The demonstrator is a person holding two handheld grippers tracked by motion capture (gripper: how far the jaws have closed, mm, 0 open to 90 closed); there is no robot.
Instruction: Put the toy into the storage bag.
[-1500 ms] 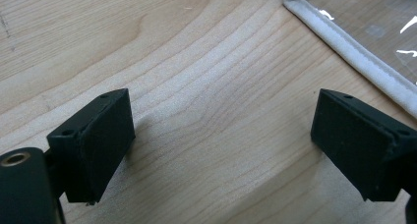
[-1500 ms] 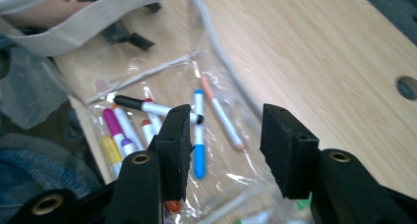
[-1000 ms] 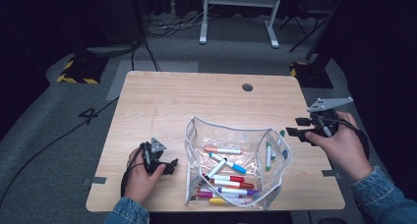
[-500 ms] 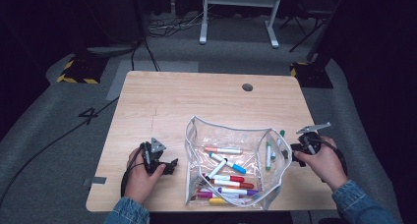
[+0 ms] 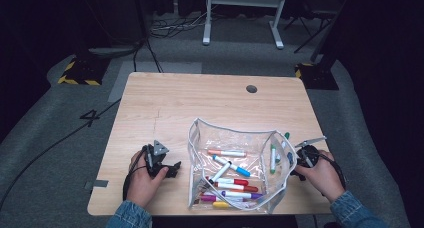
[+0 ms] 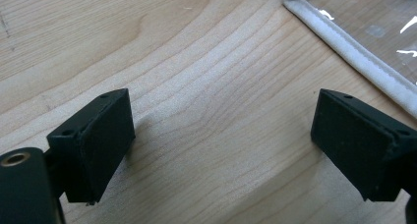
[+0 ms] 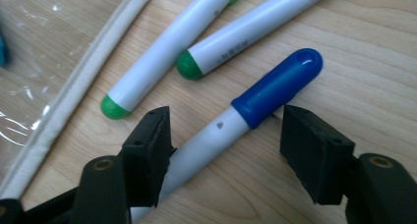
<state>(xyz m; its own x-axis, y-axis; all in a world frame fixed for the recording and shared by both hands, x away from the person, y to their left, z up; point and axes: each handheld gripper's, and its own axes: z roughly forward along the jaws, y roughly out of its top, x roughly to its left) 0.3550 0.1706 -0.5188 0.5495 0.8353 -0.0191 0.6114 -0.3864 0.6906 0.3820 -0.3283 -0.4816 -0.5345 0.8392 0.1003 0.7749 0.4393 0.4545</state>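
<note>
The right gripper (image 7: 223, 150) is lowered to the table (image 5: 200, 103) just right of the pouch (image 5: 240, 138), and its jaws have just been opening — they stand wide, one either side of the blue marker (image 7: 255, 101). The marker lies flat on the wood, between the pads, slanting across the gap; the left pad appears to touch its white barrel, but no grip is made yet. The wide stance seems meant to straddle the marker before closing on it, presumably to carry it into the pouch. Beside it, closer to the pouch's white hem (image 7: 74, 86), two green markers (image 7: 162, 52) lie on the bare wood, roughly parallel to it and apart from it.

The left gripper (image 6: 221, 150) is rested low over the table at the pouch's left side, jaws wide apart with nothing between them; the pouch edge (image 6: 354, 52) is seen just beyond its right jaw. It seems to be parked there, ready to steady the pouch.

The clear pouch is laid open, mouth upward, its walls propped. Inside, markers lie loose — orange, blue, red, purple, pink and yellow caps among them, with a green one (image 5: 273, 155) near the right wall. Most are gathered at the near end.
</note>
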